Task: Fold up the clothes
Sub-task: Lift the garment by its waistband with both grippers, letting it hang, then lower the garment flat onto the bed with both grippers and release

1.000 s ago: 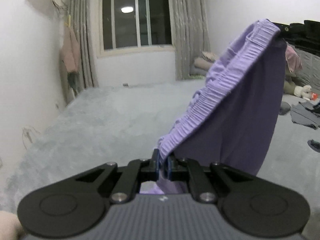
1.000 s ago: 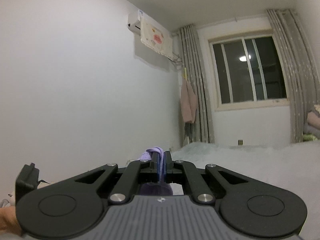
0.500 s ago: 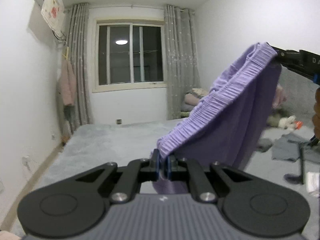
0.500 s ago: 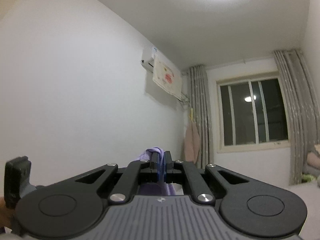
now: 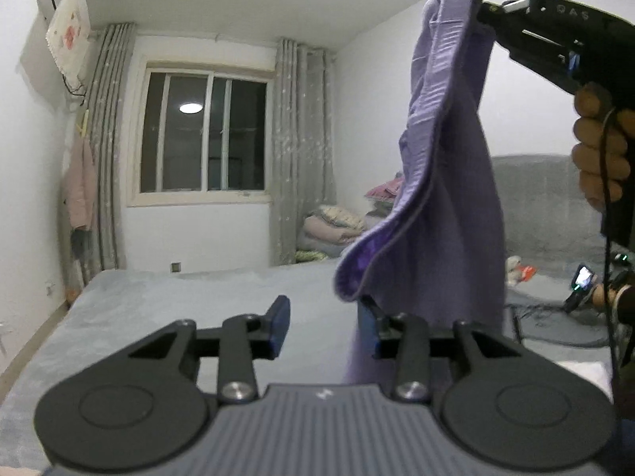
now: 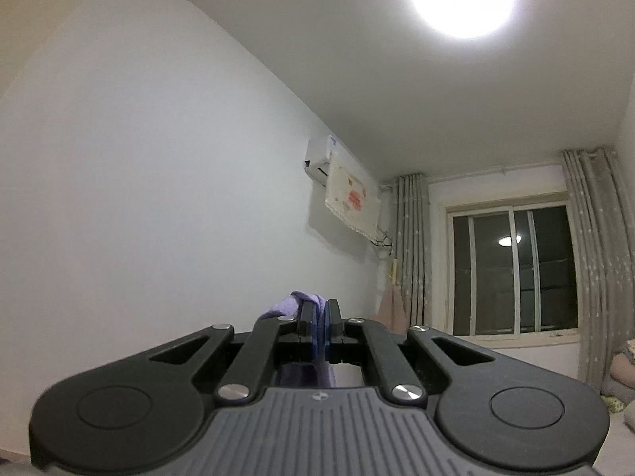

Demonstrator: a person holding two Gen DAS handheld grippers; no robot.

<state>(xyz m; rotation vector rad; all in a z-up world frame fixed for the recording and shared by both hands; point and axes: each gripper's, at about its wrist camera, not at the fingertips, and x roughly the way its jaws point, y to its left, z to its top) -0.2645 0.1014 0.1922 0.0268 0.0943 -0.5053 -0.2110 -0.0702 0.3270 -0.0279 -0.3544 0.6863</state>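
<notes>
I see a grey bed (image 5: 190, 301) across mid-frame; folded bedding pile (image 5: 333, 226) at its far end, grey clothes (image 5: 555, 317) lower right.

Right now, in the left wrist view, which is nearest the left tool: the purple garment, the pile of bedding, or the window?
1. purple garment, hanging just right of the open left tool.
2. pile of bedding, far corner, right of centre.
3. window, back wall, left of centre.
</notes>
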